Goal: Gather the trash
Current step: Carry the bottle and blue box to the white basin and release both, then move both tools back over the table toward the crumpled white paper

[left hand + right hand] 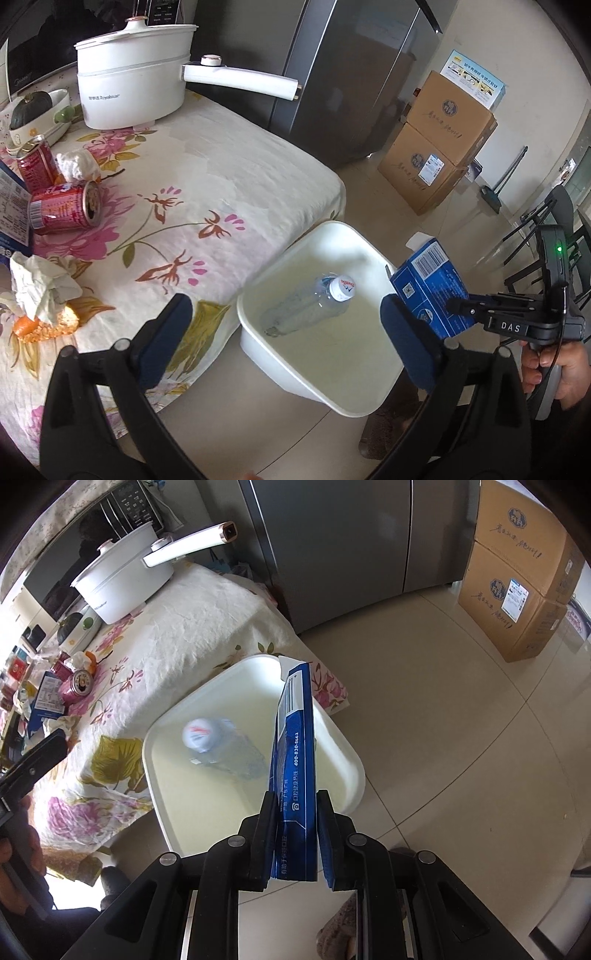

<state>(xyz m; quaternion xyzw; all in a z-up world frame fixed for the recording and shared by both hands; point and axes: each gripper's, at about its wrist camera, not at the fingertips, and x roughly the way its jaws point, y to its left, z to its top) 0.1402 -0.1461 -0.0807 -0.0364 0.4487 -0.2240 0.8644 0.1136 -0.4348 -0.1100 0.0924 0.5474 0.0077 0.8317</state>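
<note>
Left tongs (284, 332) nearest the lens, spread wide, nothing between the dark padded fingers (166, 332); they hang over the bin's near edge. Right tongs (295, 830) pinch one flat blue carton (295, 746), thin card, barcode end away from the lens, long axis running along the fingers, held above the bin's right side.

One white plastic bin (258, 354), rectangular with rounded corners, sits on the tiled floor against the table. One clear, crumpled plastic bottle (306, 306) lies inside, white cap toward the far wall, long axis slanting across the bin floor.

Table (229, 155) covered by a floral cloth. On it: two red cans (62, 210), the nearer on its side with the open mouth facing right, the other tilted behind it; two wads of crumpled tissue (40, 284); one white pot (133, 85) with a long handle.

Two stacked cardboard boxes (439, 147) stand by a grey fridge (351, 74).
</note>
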